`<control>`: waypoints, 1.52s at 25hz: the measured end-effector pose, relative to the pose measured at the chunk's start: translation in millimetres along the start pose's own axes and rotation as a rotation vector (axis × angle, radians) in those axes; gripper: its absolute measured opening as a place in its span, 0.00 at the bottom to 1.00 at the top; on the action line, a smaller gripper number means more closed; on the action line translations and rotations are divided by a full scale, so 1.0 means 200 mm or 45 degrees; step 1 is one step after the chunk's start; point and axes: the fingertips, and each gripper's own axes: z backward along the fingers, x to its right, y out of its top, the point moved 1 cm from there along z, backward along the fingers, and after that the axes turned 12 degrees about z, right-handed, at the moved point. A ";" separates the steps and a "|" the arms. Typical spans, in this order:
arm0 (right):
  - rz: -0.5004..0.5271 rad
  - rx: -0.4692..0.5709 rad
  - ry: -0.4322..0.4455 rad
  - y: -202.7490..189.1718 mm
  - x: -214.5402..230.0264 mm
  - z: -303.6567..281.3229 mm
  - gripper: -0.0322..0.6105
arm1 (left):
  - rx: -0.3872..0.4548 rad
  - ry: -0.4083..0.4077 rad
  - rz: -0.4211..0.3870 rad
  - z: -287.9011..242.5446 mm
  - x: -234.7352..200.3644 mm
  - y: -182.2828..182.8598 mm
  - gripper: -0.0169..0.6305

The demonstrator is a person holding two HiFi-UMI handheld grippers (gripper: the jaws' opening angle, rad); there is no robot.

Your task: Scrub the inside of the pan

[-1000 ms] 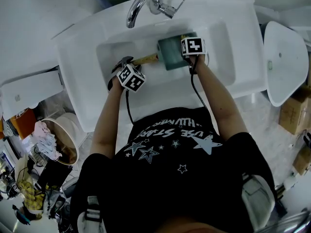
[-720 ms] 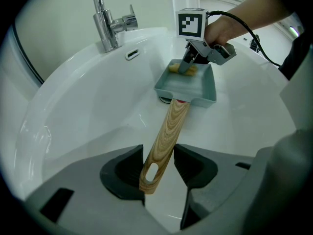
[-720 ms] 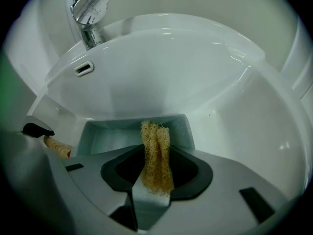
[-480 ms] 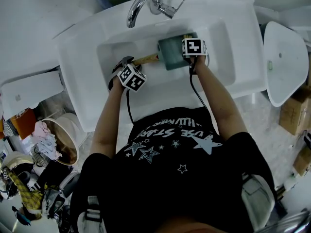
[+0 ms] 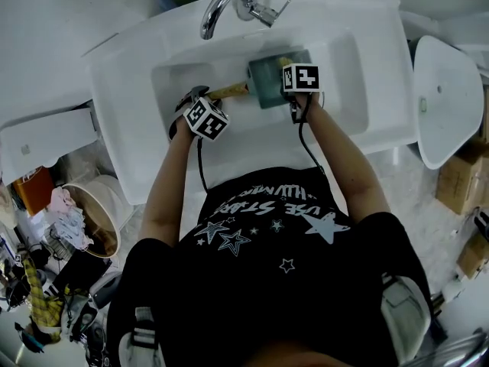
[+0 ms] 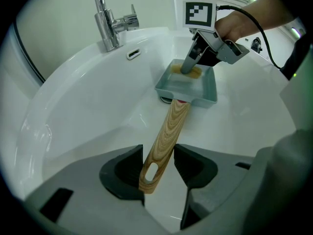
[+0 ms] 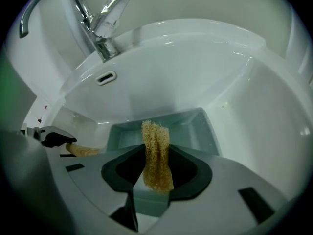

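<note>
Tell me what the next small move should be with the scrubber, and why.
Probably rub the scrubber across the floor of the pan: the right hand-held gripper pinches it, tip down inside the pan, and the left hand-held gripper clamps the wooden handle.

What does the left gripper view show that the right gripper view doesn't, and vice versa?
Only the left gripper view: the whole handle, its end gripped by the left gripper, and the right gripper seen from outside with its marker cube and the hand behind it.
Only the right gripper view: the scrubber mesh close up, clamped between that gripper's fingers, over the pan.
Both: pan, tap, sink, overflow slot.
</note>
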 end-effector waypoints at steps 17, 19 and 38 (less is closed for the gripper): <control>0.051 -0.101 0.367 -0.09 -0.40 -0.07 0.28 | -0.001 0.005 0.002 0.00 0.00 0.00 0.34; 0.021 -0.126 0.392 -0.10 -0.42 -0.09 0.27 | -0.002 0.005 0.002 0.00 0.00 0.00 0.34; 0.039 -0.153 0.293 -0.12 -0.34 -0.11 0.27 | 0.002 0.001 0.012 0.00 0.00 -0.01 0.34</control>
